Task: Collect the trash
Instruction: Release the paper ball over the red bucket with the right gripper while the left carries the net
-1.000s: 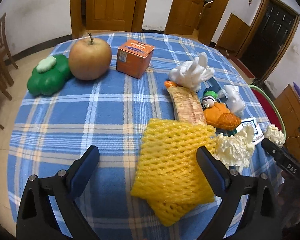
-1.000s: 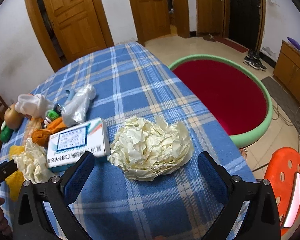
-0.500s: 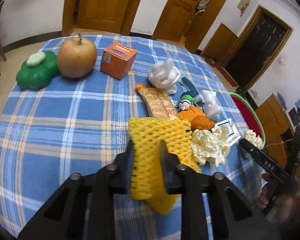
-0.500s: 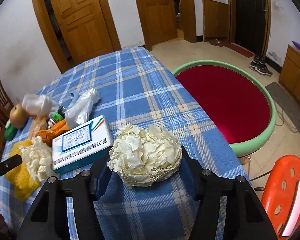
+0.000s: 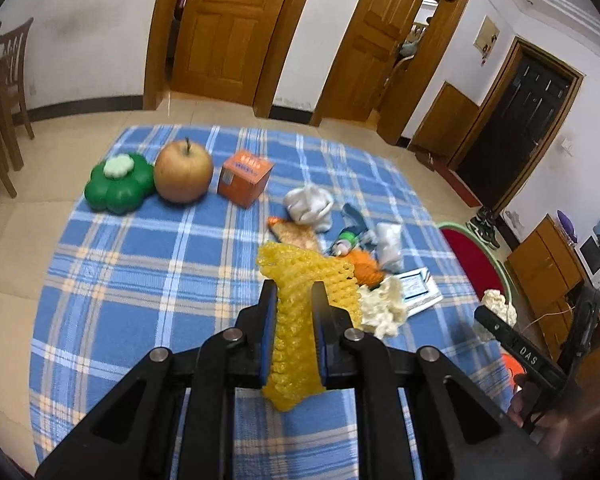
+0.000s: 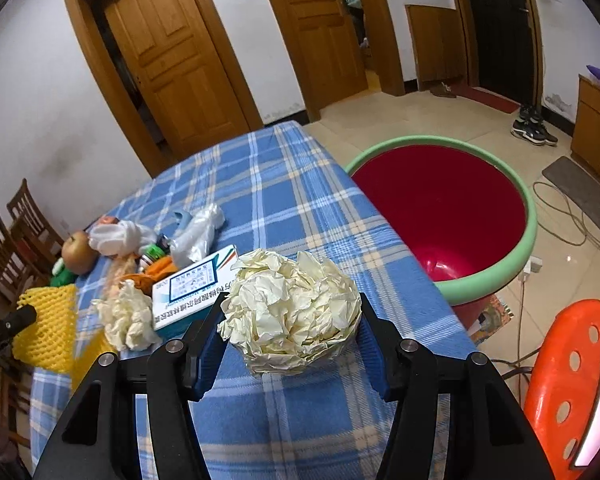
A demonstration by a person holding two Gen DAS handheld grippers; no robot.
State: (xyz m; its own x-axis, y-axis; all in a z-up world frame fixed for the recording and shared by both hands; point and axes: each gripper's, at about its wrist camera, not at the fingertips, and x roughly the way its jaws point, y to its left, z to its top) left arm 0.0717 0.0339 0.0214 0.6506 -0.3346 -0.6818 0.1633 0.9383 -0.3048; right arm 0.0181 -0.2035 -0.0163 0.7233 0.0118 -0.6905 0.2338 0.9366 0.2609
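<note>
My left gripper (image 5: 294, 300) is shut on a yellow foam fruit net (image 5: 304, 276), which hangs pinched between the blue pads just above the blue plaid tablecloth (image 5: 160, 280). In the right wrist view the same net (image 6: 48, 320) shows at the far left. My right gripper (image 6: 290, 320) is shut on a crumpled ball of cream paper (image 6: 292, 308), held slightly off the cloth near the table's right edge. A red basin with a green rim (image 6: 532, 224) stands on the floor beside that edge.
A second paper wad (image 5: 384, 308), a white-blue box (image 6: 192, 288), a plastic bag (image 6: 198, 234), a white tissue (image 5: 310, 206) and orange peel (image 5: 364, 268) lie mid-table. An apple (image 5: 184, 178), a green clover container (image 5: 118, 186) and an orange box (image 5: 244, 178) sit farther back. An orange stool (image 6: 572, 360) stands at the right.
Both grippers went from wide open to shut, the left on the yellow net, the right on the paper ball. Both have since risen and pulled back with their loads.
</note>
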